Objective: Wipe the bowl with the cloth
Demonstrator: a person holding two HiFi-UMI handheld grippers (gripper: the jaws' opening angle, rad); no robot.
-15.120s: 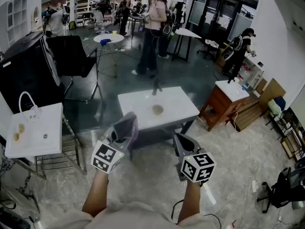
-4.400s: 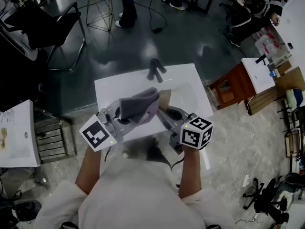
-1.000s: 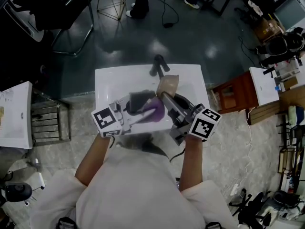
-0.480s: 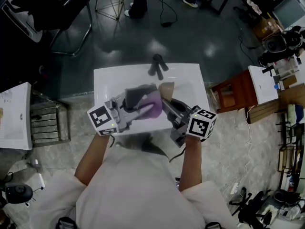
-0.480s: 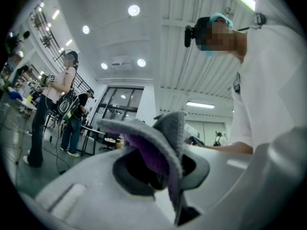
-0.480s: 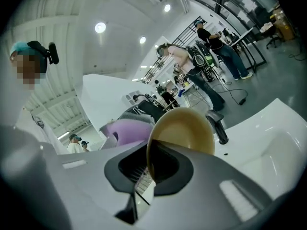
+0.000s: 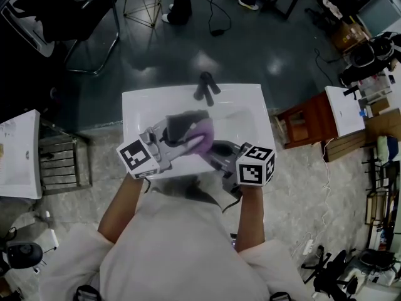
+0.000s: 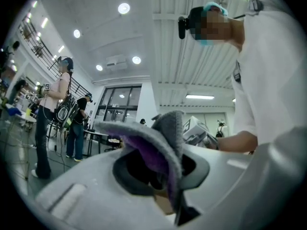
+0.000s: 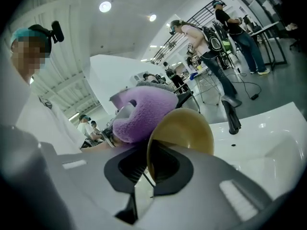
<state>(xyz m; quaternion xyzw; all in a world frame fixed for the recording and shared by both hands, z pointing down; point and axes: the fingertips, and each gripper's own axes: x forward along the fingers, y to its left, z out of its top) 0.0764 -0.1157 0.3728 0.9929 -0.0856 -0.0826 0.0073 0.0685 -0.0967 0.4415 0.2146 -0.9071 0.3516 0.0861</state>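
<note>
In the right gripper view a tan bowl (image 9: 184, 128) stands on edge, and my right gripper (image 9: 151, 171) is shut on its rim. The cloth (image 9: 144, 111), purple on one side and grey on the other, presses against the bowl from the left. My left gripper (image 8: 160, 171) is shut on that cloth (image 8: 163, 145), which folds over the jaws. In the head view both grippers meet over the white table (image 7: 144, 105). The left gripper (image 7: 178, 140) carries the cloth (image 7: 193, 130), the right gripper (image 7: 214, 148) sits beside it, and the bowl is hidden beneath.
A black two-pronged object (image 7: 205, 86) stands at the table's far edge. A wooden side table (image 7: 307, 121) is at the right. A white table (image 7: 19, 162) and a metal rack (image 7: 62, 165) are at the left. People stand farther off.
The bowl was lifted and showed beyond the cloth a second ago. The cloth has since slid right over it, and the right gripper has drawn back toward me.
</note>
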